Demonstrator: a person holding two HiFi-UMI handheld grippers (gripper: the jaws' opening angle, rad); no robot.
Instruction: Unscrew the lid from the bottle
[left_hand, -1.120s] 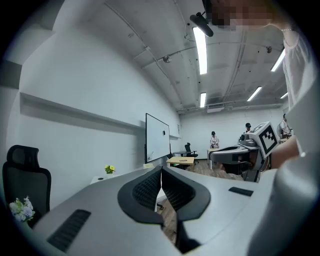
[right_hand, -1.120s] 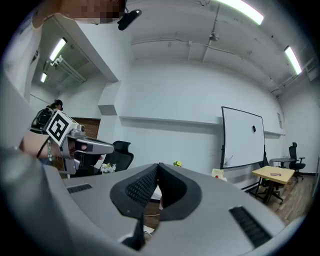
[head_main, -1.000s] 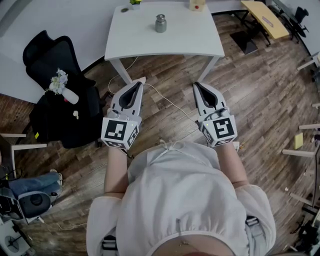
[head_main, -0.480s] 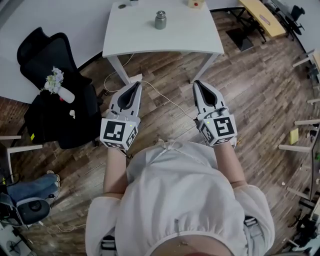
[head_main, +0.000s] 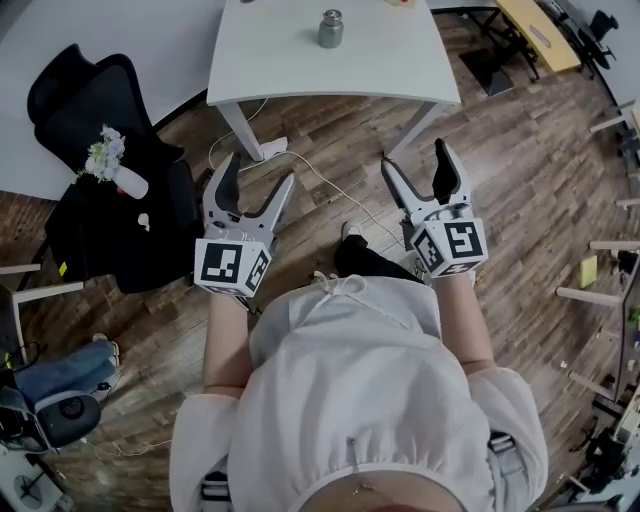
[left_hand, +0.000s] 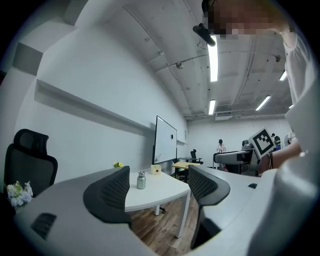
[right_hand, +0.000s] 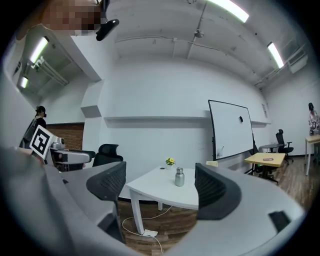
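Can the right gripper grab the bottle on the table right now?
Probably not yet. The right gripper, jaws just opened and empty, hangs over the floor, well short of the bottle on the table. Nothing blocks the way.

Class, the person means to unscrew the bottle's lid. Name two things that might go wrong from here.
A white cable trails across the floor between the person and the table: a foot might catch it. The bottle stands free and far off; the left gripper and right gripper, jaws just opened and empty, might knock it over on arrival.
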